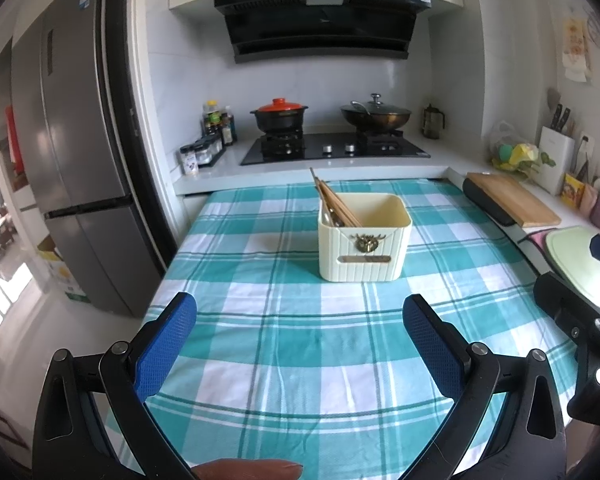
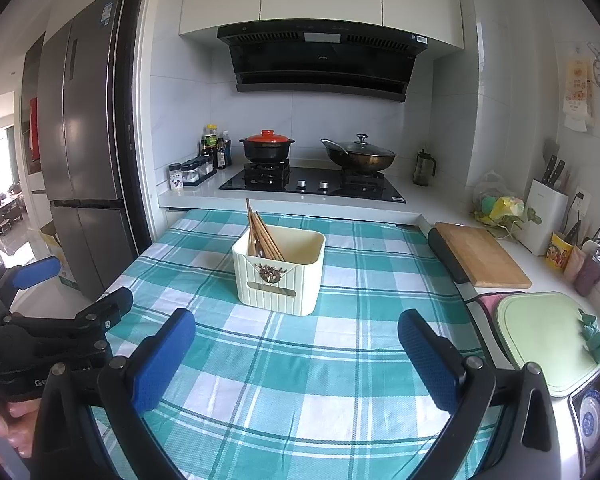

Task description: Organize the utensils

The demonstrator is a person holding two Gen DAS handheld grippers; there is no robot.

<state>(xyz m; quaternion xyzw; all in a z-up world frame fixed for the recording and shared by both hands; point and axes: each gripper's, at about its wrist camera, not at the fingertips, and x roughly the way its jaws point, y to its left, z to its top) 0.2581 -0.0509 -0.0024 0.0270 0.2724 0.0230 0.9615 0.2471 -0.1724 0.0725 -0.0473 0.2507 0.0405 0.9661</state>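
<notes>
The cream holder box (image 1: 364, 238) stands ahead of both your grippers on the checked tablecloth (image 1: 284, 344), with the chopsticks (image 1: 334, 204) leaning in its left end, long axes tilted up and away to the left. Your left gripper (image 1: 300, 340) and right gripper (image 2: 296, 356) both hover spread and empty, the box lying dead ahead of the left and slightly left of the right. No loose utensil shows on the cloth between them; the wooden board (image 2: 480, 254) lies well off to the right.
</notes>
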